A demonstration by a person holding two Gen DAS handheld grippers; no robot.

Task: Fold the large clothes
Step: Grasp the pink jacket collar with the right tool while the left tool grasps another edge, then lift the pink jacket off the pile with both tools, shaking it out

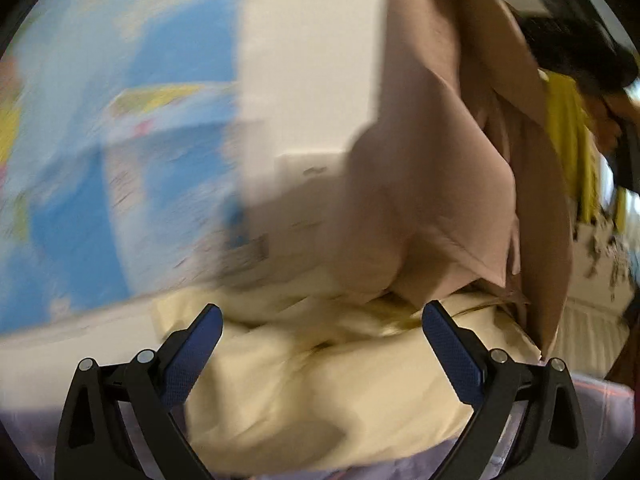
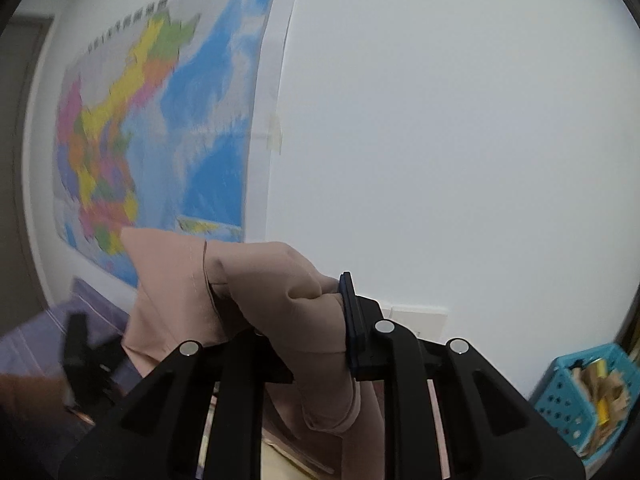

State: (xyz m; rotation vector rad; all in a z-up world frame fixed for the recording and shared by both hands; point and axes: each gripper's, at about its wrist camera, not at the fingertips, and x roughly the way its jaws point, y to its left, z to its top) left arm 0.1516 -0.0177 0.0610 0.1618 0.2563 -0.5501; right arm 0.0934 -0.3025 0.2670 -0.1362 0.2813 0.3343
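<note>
The wall (image 2: 460, 120) fills most of what lies ahead of both sets of jaws, pale and bare except for a big coloured map (image 2: 160, 120) taped up ahead and to the left of the right jaws. Below it, a bed with a lilac sheet (image 1: 608, 412) lies under the left jaws; it carries a heap of cream fabric (image 1: 320, 380), probably another large piece waiting its turn.

The pink garment (image 1: 440, 168) is the thing in hand. It hangs in the air ahead and to the right of the left jaws, its lower end trailing onto the cream heap. The right gripper (image 2: 304, 308) is clenched on a bunched handful of it, cloth spilling over and below the jaws. The left gripper (image 1: 320, 332) is released, its blue pads standing wide with only the cream fabric behind the gap.

The main risk, as I judge it, is the single bunched grip: several layers are pinched together, so the cloth could slip out, or hang twisted so that no clean edge or corner offers itself to the free jaws. The trailing end might also drag the cream heap about.

A turquoise basket (image 2: 580, 396) of odds and ends sits low to the right of the right jaws, near the wall.
</note>
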